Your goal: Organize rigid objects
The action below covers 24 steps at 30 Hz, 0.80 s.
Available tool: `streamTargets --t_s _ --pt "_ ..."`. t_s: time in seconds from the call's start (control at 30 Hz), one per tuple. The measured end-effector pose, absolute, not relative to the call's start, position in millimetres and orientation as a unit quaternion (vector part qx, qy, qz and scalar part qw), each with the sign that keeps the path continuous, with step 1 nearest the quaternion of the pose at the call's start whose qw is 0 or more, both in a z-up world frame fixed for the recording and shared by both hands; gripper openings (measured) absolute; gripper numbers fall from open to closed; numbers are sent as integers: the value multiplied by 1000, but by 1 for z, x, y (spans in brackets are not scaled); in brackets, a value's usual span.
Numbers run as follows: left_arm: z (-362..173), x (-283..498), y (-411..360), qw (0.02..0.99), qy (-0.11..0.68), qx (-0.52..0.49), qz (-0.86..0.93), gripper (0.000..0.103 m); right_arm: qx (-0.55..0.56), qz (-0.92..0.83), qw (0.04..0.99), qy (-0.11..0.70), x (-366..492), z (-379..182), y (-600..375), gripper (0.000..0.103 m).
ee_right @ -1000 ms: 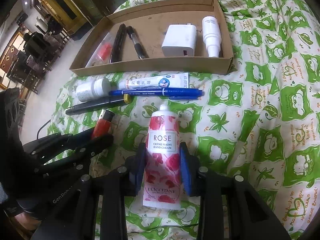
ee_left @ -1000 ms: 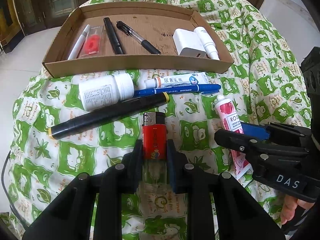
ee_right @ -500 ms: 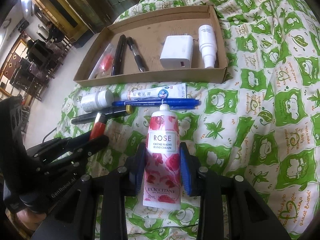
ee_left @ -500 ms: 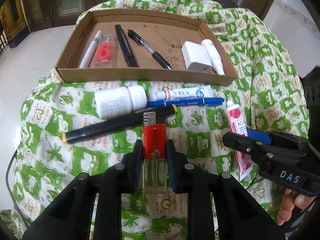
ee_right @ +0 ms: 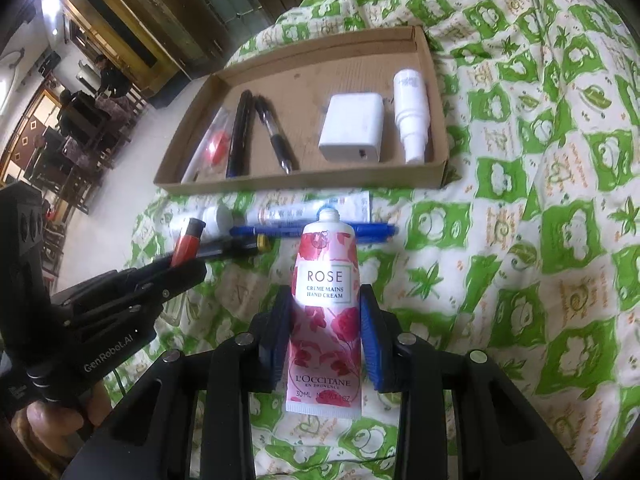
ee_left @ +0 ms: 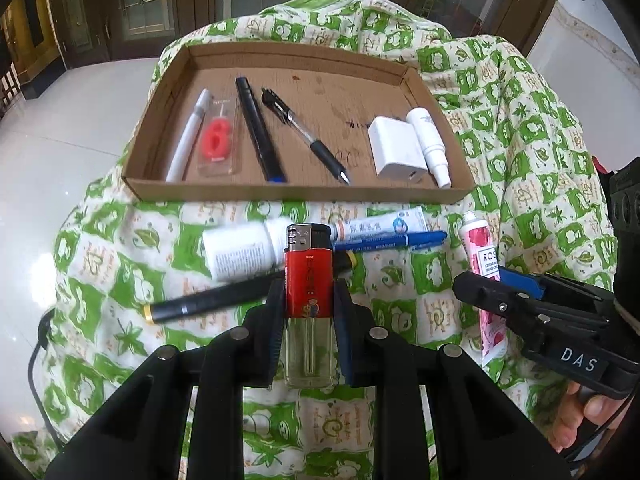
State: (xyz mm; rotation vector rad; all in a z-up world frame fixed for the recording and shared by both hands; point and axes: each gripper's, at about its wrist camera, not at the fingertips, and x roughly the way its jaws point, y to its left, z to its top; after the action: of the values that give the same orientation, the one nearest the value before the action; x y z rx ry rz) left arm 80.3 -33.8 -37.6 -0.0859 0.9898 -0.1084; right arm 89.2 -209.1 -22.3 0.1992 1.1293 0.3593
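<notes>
A red lighter (ee_left: 308,284) was gripped between the jaws of the left gripper (ee_left: 308,312), held above the green-patterned cloth (ee_left: 400,292). A pink hand cream tube (ee_right: 325,312) was clamped in the jaws of the right gripper (ee_right: 325,332). A cardboard tray (ee_left: 288,192) lay towards the far edge of the cloth, with pens, a candle, a white charger (ee_left: 396,152) and a small bottle inside. Just before its near wall, a pill bottle (ee_left: 240,252), an ointment tube, a blue pen (ee_left: 392,240) and a black marker (ee_left: 212,300) were left on the cloth
</notes>
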Motion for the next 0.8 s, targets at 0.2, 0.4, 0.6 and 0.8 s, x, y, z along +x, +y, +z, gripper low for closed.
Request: streamTargets --t_s 0.2,0.4,0.6,0.8 --pt "-29 89 -34 882 468 -35 -46 20 99 170 829 524 106 -15 -212 29" --pt "-27 96 -35 882 469 -30 -44 20 105 170 834 515 121 -8 -217 29" --pt "-26 102 -40 881 469 -25 -47 20 112 173 835 510 130 -5 -220 29" --pt "-23 111 -47 881 469 -17 -52 20 117 175 836 507 138 -2 -224 29"
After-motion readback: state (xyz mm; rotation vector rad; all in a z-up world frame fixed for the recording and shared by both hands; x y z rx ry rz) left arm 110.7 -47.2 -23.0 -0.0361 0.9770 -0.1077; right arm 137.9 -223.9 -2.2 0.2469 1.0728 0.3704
